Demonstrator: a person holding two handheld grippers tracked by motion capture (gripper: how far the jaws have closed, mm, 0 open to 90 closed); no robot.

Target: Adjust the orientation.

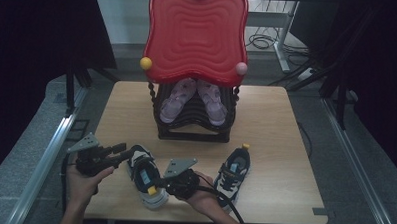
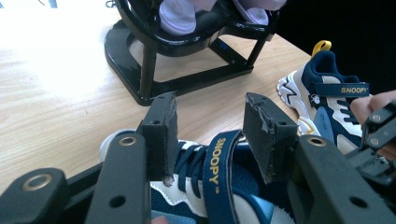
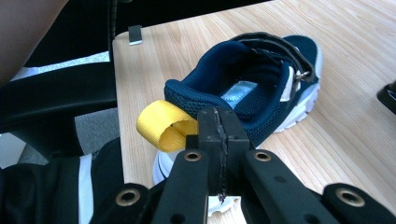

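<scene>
Right gripper (image 3: 218,140) pinches the sneaker's (image 3: 261,88) yellow heel loop (image 3: 161,125).

My high view hides the sandals' (image 1: 194,99) heels under the red tray (image 1: 196,34). I can't read the insole label (image 3: 238,92); it's blurred.

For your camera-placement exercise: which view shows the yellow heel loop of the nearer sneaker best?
The right gripper view: the yellow heel loop sits large and sharp beside the shut right gripper. The high view shows it as a small yellow spot. In the left gripper view, the loop seen belongs to the other sneaker.
</scene>
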